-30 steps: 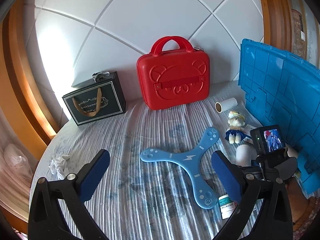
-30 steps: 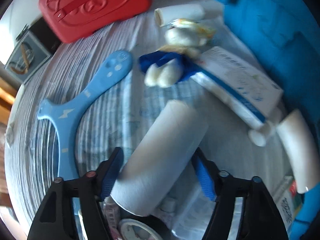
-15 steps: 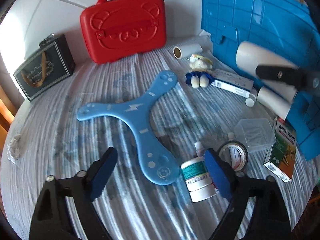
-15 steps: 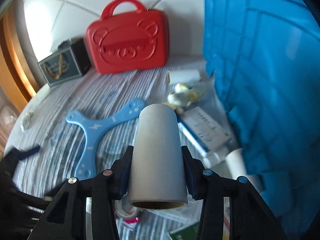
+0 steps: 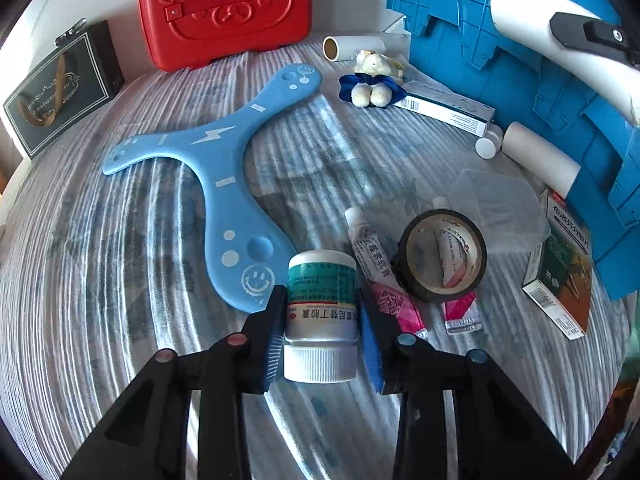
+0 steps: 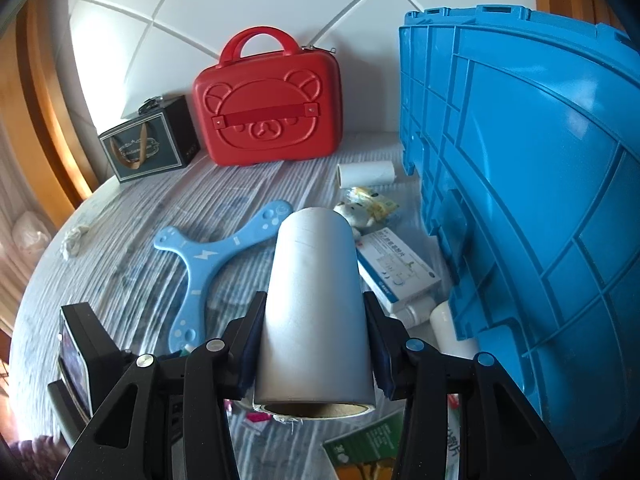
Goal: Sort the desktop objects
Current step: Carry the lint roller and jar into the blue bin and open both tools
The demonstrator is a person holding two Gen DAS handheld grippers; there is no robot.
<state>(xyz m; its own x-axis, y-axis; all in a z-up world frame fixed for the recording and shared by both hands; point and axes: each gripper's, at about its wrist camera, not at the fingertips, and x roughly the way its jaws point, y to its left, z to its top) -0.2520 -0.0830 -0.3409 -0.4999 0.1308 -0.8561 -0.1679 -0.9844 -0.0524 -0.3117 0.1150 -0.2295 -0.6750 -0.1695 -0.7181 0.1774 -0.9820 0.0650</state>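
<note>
Left gripper [image 5: 322, 320] fingers just closing, pinching small white medicine bottle [image 5: 321, 316] lying on striped surface [image 5: 120, 280], ready to lift. Right gripper [image 6: 314, 344] fingers clamp white paper roll [image 6: 314, 312], held up beside big blue plastic crate [image 6: 520, 160], likely its home.

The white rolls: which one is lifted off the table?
The large roll clamped in the right gripper; the other two lie on the cloth.

Blue crate [image 6: 520, 184] walls off right; cloth [image 5: 100, 280] left w/ open room.

The bottle [image 5: 321, 312] lies between the boomerang [image 5: 224, 184] on its left and the tape roll [image 5: 442, 256] on its right.
</note>
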